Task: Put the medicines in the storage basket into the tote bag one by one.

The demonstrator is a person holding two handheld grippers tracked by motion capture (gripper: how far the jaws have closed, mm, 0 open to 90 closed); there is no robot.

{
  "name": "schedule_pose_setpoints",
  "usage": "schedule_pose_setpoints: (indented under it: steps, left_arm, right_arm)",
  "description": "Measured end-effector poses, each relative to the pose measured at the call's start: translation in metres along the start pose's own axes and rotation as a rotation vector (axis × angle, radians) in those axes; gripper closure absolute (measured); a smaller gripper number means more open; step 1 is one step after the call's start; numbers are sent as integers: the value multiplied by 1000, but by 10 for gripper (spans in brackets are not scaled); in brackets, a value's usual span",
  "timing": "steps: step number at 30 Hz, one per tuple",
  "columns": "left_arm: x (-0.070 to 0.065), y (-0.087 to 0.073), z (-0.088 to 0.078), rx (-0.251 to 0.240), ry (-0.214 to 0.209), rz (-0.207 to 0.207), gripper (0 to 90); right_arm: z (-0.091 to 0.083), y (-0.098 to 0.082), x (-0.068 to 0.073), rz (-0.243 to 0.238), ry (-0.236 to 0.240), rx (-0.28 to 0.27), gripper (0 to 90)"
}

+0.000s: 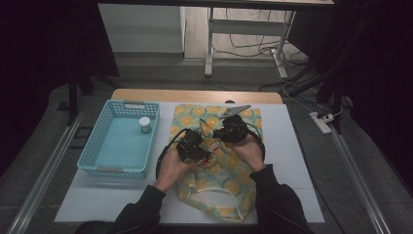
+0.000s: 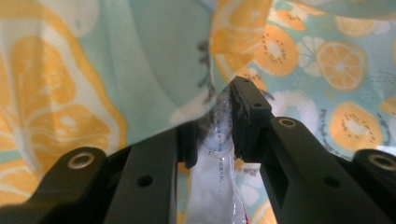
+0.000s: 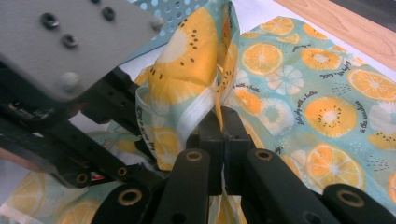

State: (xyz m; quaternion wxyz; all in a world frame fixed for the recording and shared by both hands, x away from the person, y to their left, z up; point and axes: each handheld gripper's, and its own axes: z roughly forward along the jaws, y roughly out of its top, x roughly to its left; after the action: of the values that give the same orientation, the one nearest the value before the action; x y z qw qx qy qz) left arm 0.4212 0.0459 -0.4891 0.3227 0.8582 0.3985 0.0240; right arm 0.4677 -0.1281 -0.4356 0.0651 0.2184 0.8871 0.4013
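A cloth bag (image 1: 221, 187) printed with orange slices lies on the white table top (image 1: 292, 146). My right gripper (image 1: 220, 132) is shut on the bag's hemmed edge (image 3: 219, 88) and holds that edge lifted off the table. My left gripper (image 1: 204, 146) sits close beside it at the raised opening. Its jaws press on a clear plastic packet (image 2: 215, 182) with a bit of red at its lower end. In the left gripper view the bag's fabric (image 2: 154, 60) drapes over the jaw tips. The rest of the packet is hidden.
A light blue plastic basket (image 1: 104, 146) stands to the left of the bag, with a small white-lidded jar (image 1: 144, 124) inside near its far right corner. The wooden table edge (image 1: 195, 95) runs behind. A power strip (image 1: 321, 122) lies on the floor at the right.
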Motion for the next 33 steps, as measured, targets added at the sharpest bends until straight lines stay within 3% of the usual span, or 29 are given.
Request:
schedule_pose_setpoints:
  steps: [14, 24, 33]
  left_arm:
    - [5, 4, 12, -2, 2, -7, 714]
    - [6, -2, -7, -20, -61, -9, 572]
    - [6, -14, -30, -28, -81, 9, 433]
  right_arm:
    - [1, -1, -1, 3, -3, 5, 900]
    - [0, 0, 0, 3, -1, 1, 900]
    - [0, 0, 0, 2, 0, 3, 900]
